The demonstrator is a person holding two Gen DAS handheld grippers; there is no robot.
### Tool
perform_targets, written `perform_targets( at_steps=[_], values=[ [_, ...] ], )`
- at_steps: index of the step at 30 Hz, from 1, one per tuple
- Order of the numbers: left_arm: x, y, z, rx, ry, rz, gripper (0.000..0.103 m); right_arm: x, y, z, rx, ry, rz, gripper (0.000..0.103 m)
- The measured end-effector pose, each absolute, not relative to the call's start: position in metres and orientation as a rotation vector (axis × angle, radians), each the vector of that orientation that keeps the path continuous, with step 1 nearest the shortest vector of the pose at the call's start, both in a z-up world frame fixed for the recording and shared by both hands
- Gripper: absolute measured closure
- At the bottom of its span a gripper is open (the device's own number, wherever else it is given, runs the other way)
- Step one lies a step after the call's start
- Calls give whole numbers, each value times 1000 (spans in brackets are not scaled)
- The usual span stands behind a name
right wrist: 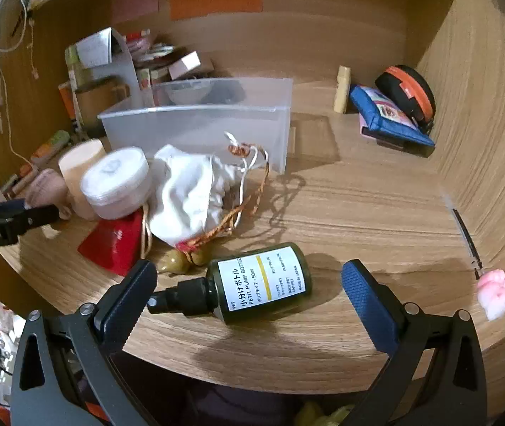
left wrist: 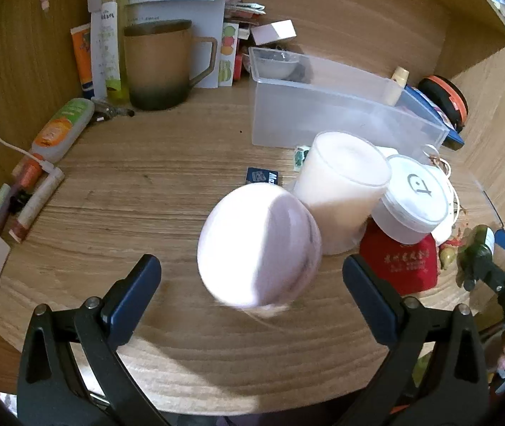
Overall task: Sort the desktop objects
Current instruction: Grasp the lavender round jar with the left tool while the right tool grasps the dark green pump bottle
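Note:
My left gripper (left wrist: 252, 296) is open, its blue pads wide apart. A blurred pale lilac egg-shaped object (left wrist: 259, 245) sits just ahead of them, touching neither pad. Behind it stand a cream cup (left wrist: 341, 191) and a white lidded jar (left wrist: 412, 198) on a red pouch (left wrist: 405, 266). My right gripper (right wrist: 248, 301) is open too. A dark green pump bottle (right wrist: 256, 284) with a white label lies on its side between its fingers, clear of both pads. A clear plastic bin (right wrist: 199, 120) stands further back.
A white drawstring bag (right wrist: 192, 191) lies between bin and bottle. A brown mug (left wrist: 160, 64), tubes and papers crowd the back left. A blue pouch (right wrist: 390, 117), an orange-and-black round case (right wrist: 408, 88) and a pink item (right wrist: 495, 293) lie right. Wooden walls enclose the desk.

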State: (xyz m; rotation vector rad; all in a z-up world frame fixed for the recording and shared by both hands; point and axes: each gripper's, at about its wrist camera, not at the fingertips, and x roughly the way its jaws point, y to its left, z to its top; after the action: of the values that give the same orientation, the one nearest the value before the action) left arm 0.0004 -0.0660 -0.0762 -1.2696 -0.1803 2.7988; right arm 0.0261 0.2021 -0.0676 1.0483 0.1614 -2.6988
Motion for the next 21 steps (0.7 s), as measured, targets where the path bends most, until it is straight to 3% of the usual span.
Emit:
perform_targets(
  at_steps=[13, 19, 21],
  values=[
    [-22, -62, -85, -1272, -185, 2829, 0, 6, 208, -86, 1099, 67, -2666, 1],
    [-19, -63, -85, -1242, -180, 2857, 0, 4, 206, -87, 1077, 87, -2665, 12],
    [-18, -65, -85, -1234, -188, 2857, 5, 4, 206, -87, 1069, 103, -2662, 15]
  ],
)
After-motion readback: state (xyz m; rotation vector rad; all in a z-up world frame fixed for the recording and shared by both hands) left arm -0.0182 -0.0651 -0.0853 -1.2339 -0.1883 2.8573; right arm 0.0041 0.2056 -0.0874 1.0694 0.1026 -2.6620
